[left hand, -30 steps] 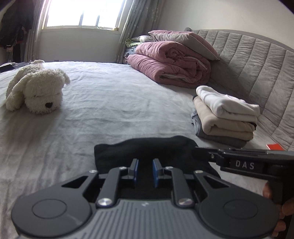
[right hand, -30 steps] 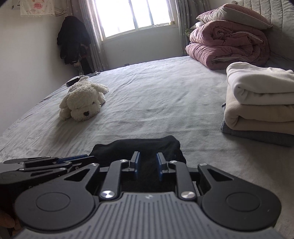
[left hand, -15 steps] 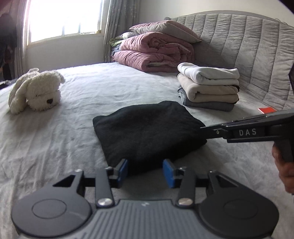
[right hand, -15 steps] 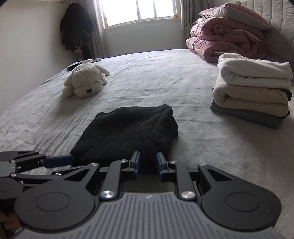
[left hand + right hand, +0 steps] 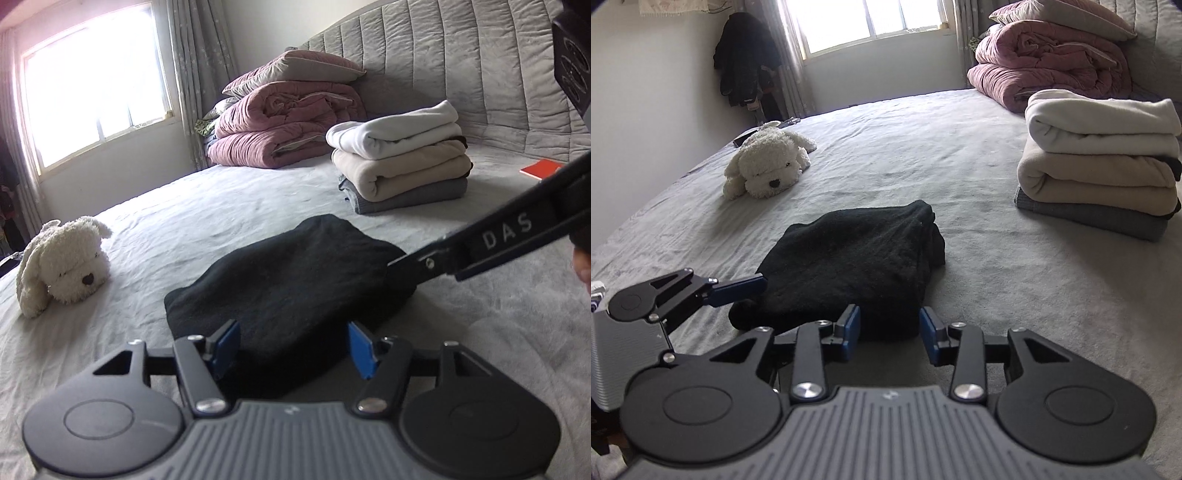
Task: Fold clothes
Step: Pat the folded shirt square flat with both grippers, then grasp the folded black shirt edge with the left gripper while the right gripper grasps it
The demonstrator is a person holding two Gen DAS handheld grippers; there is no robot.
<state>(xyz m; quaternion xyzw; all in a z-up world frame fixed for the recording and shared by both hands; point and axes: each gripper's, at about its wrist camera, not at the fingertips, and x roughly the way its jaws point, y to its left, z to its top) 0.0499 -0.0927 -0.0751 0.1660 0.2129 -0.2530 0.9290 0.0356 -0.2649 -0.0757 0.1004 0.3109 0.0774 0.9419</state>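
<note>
A folded black garment (image 5: 291, 288) (image 5: 857, 266) lies flat on the grey bed. My left gripper (image 5: 293, 347) is open, its blue pads (image 5: 225, 345) spread wide on either side of the garment's near edge. In the right wrist view the left gripper (image 5: 757, 286) reaches the garment's left edge. My right gripper (image 5: 889, 334) is open too, just short of the garment's near right corner, with nothing between its fingers. From the left wrist view the right gripper (image 5: 397, 264) comes in from the right with its tip at the garment's right edge.
A stack of folded clothes (image 5: 399, 162) (image 5: 1100, 166), white over beige over grey, stands to the right near the quilted headboard (image 5: 461, 66). A white plush dog (image 5: 66, 262) (image 5: 768, 166) lies to the left. Pink bedding (image 5: 284, 122) is piled at the back. A red item (image 5: 541, 170) lies far right.
Both grippers have opened, let go of the black garment and drawn back from it. The garment now lies folded on the bed, and the left view has swung towards the headboard.
</note>
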